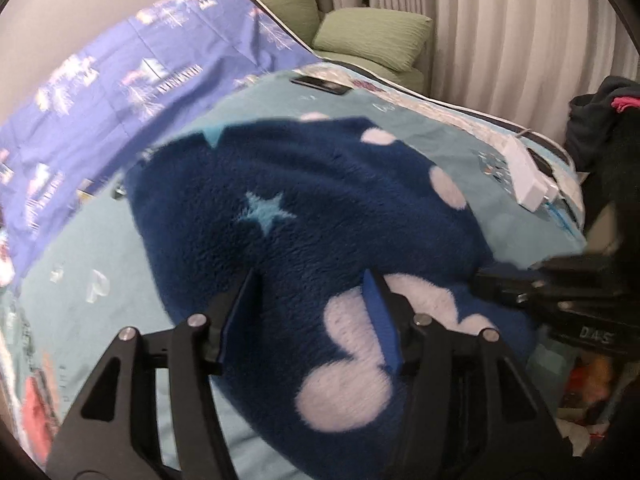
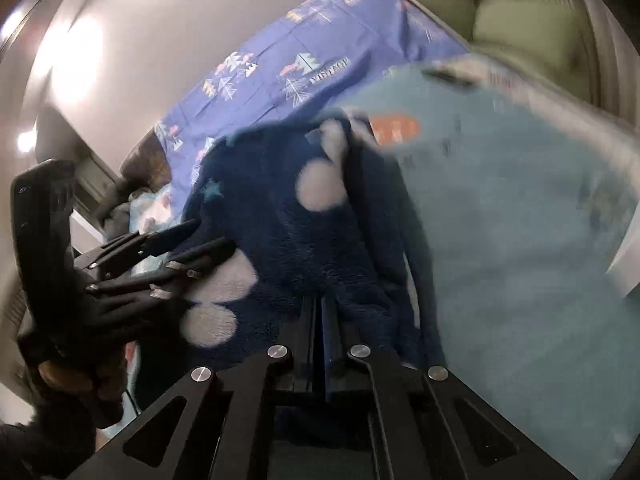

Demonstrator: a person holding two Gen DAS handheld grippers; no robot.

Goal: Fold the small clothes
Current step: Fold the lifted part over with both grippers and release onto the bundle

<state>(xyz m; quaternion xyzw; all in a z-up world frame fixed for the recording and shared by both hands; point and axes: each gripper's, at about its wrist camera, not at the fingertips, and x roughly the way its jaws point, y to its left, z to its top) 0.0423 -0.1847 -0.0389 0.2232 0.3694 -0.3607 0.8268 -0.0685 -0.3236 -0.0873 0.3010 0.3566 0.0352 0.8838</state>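
In the left wrist view, the left tongs (image 1: 312,320) stand spread at the bottom of the frame, their blue-padded fingers (image 1: 380,320) on either side of the navy fleece garment (image 1: 280,208), which fills the middle of the picture on the light blue bed cover (image 1: 100,248). Nothing is pinched between them. The right tongs (image 1: 500,284) reach in from the right edge, low against the fleece's hem. A white box (image 1: 528,180) lies at the right of the bed, a dark phone (image 1: 320,84) near the top, green cushions (image 1: 372,36) beyond.

In the right wrist view, the right tongs are pressed together on a fold of the fleece at bottom centre. The left tongs appear at the left of the frame, beside the white patches. The picture is blurred.

The fold looks to be at its start: one edge is gripped, the other not. Next the left tongs should close on the near hem, then both carry it over evenly toward the far side.
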